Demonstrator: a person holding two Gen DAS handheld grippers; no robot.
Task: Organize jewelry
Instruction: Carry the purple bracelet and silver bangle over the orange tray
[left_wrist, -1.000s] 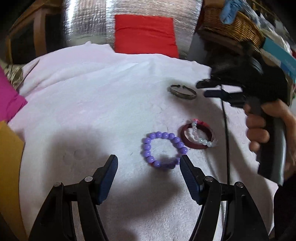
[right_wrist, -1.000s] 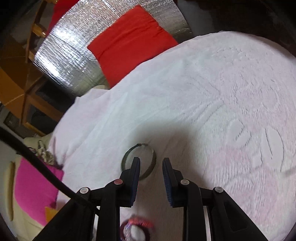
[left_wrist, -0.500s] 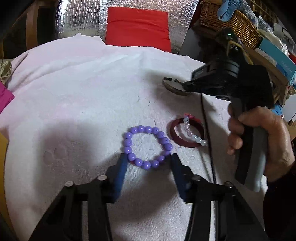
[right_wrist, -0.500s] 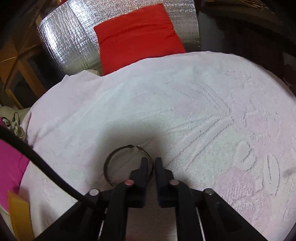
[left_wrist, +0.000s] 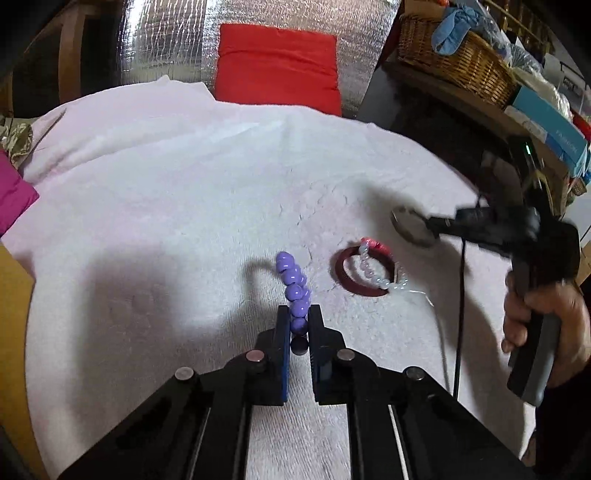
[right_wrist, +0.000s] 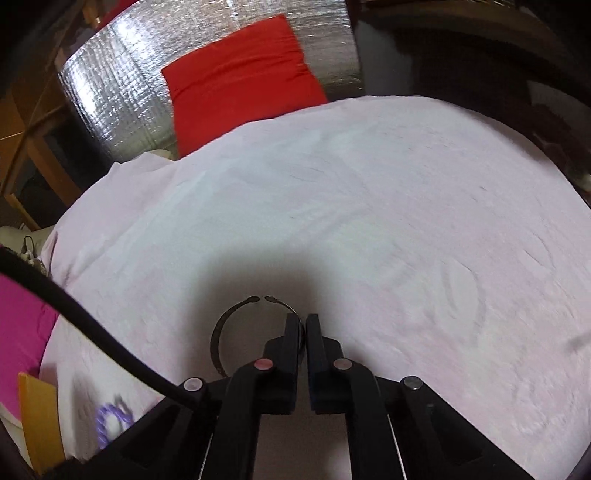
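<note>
My left gripper (left_wrist: 298, 314) is shut on a purple bead bracelet (left_wrist: 293, 286) and holds it lifted edge-on above the white towel (left_wrist: 184, 206). A dark red bangle (left_wrist: 341, 275) with a pale bead bracelet (left_wrist: 373, 273) draped across it lies on the towel to the right. My right gripper (right_wrist: 302, 319) is shut on a thin metal open cuff bangle (right_wrist: 221, 332), held just above the towel. In the left wrist view the right gripper (left_wrist: 428, 223) holds that cuff (left_wrist: 406, 225) at the right. The purple bracelet shows blurred in the right wrist view (right_wrist: 110, 421).
A red cushion (left_wrist: 277, 62) leans on a silver foil panel (left_wrist: 166, 37) behind the towel. A wicker basket (left_wrist: 454, 55) and boxes stand at the back right. A pink cloth (left_wrist: 14, 192) and an orange sheet (left_wrist: 14, 325) lie at the left.
My left gripper closed on the purple bracelet and raised it off the towel. My right gripper closed on the metal cuff and lifted it slightly.
</note>
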